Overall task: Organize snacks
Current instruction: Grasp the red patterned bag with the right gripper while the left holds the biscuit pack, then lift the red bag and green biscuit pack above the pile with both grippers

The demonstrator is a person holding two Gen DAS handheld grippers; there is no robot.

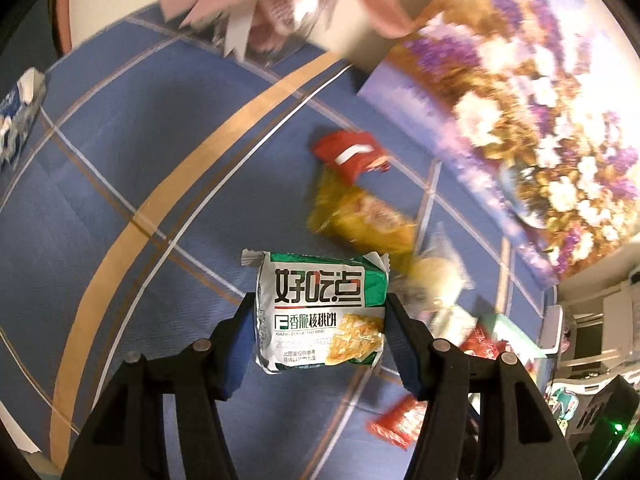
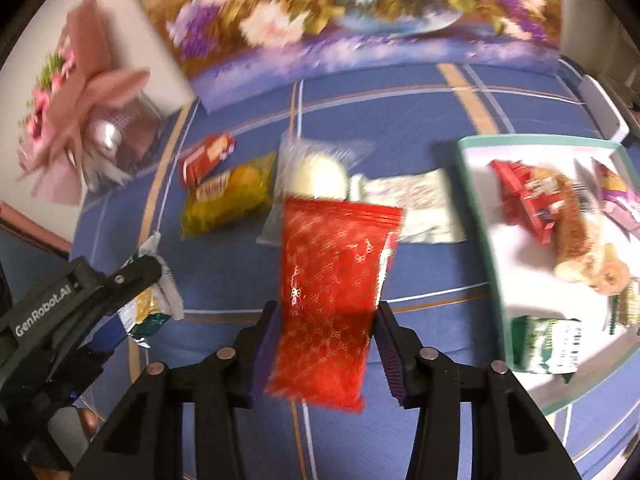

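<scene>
My left gripper [image 1: 320,306] is shut on a green and white biscuit packet [image 1: 320,280], held above the blue tablecloth. In the right wrist view that same gripper [image 2: 146,284] shows at the lower left with the packet [image 2: 146,312] in it. My right gripper [image 2: 328,312] is shut on a red packet with a gold pattern [image 2: 336,264], also lifted off the cloth. A white tray with a green rim [image 2: 478,216] lies to the right and holds several snacks. A small red packet [image 2: 206,156], a yellow packet [image 2: 228,196], a clear-wrapped pale cake [image 2: 316,168] and a white patterned packet [image 2: 416,204] lie on the cloth.
A floral painting [image 2: 352,12] leans along the table's far side. A pink bouquet [image 2: 84,92] stands at the far left. A blue and white packet [image 1: 20,112] lies near the left table edge. A white object [image 2: 604,108] sits beyond the tray.
</scene>
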